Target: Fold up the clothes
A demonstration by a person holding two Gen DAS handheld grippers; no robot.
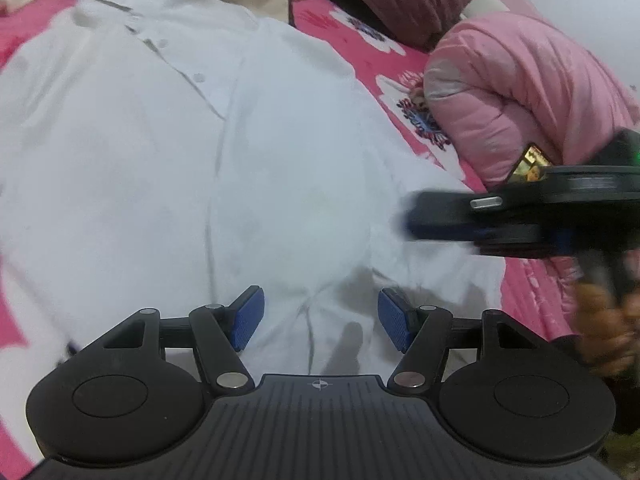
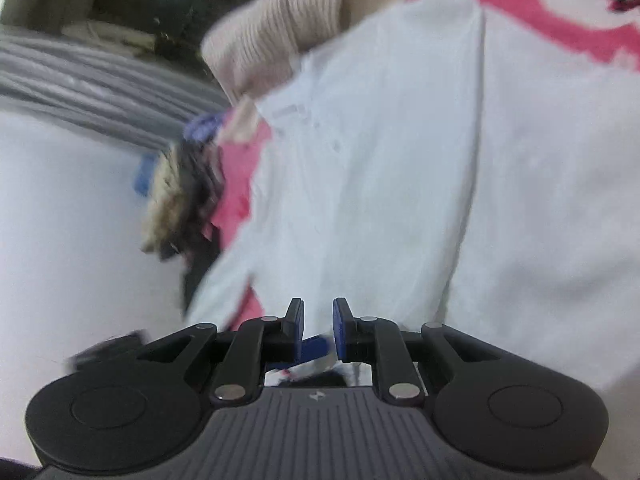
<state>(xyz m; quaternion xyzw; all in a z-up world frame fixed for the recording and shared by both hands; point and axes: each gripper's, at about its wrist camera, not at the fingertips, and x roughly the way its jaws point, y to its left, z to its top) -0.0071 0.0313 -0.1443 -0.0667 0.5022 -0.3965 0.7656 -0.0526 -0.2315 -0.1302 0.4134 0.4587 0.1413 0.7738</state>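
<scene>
Hovering with jaws spread wide, the left gripper (image 1: 320, 318) is facing the white buttoned cotton shirt (image 1: 208, 152) lying flat on the pink floral bed (image 1: 404, 60), placket running away from it; the right gripper (image 2: 318, 330), nearly closed yet seemingly holding nothing, is crossing the shirt's (image 2: 400, 184) side edge.

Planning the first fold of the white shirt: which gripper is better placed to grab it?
Probably the left gripper: its fingers are wide open over the white shirt near its bottom edge. The right gripper, nearly closed, sits by the shirt's side.
</scene>
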